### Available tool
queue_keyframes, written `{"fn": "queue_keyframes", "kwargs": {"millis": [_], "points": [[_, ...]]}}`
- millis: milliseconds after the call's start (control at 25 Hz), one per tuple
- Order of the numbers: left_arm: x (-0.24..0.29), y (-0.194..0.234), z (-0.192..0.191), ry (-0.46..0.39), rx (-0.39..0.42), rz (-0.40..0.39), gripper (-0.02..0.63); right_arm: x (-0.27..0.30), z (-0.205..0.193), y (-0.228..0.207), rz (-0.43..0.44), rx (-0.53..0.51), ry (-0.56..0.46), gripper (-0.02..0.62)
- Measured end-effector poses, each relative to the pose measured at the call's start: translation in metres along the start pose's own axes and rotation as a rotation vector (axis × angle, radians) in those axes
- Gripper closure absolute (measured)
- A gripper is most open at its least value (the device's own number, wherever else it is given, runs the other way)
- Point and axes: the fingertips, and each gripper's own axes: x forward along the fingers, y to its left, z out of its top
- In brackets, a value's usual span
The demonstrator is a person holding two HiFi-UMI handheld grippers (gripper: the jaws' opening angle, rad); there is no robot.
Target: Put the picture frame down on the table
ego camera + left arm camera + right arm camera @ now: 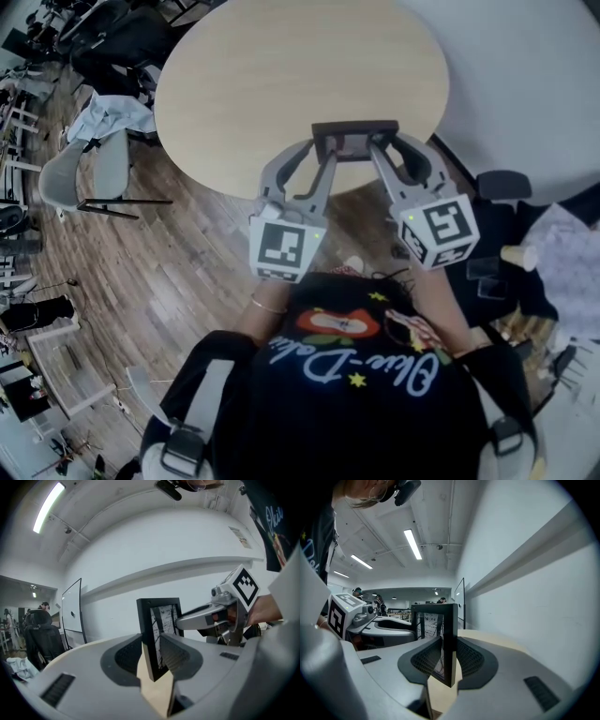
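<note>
Both grippers grasp the picture frame (354,142). The left gripper (157,651) is clenched on one side edge, with the ribbed pads pressing the black moulding from front and back. The right gripper (443,660) is clamped the same way on the opposite edge. The frame stands upright between the two, its glass facing back toward the person.

The table (281,75) lies below and ahead of both sets of jaws, and the frame is over its near rim. Its lower corner looks just clear of the wood, though the wide lens makes that gap hard to judge.

Step in hand: set-down.
- Carry the frame a little further ahead of the jaws, away from the rim.
- Lower both grippers together so the bottom edge lands flat, not corner first.
- Release only once its weight rests on the wood.
- An uneven release could twist or tip it.
</note>
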Motion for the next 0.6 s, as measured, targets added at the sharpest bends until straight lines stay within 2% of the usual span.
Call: {"fn": "queue_keyframes", "kwargs": {"millis": [240,600], "points": [[0.002,-0.005,-0.003,0.026,-0.026,0.022,0.499,-0.001,-0.006,-0.001,0.036,0.030,0.028,0.518],[0.022,0.000,-0.004,0.035,-0.002,0.008,0.499,0.011,-0.007,-0.022,0.017,0.004,-0.002,0.518]]}}
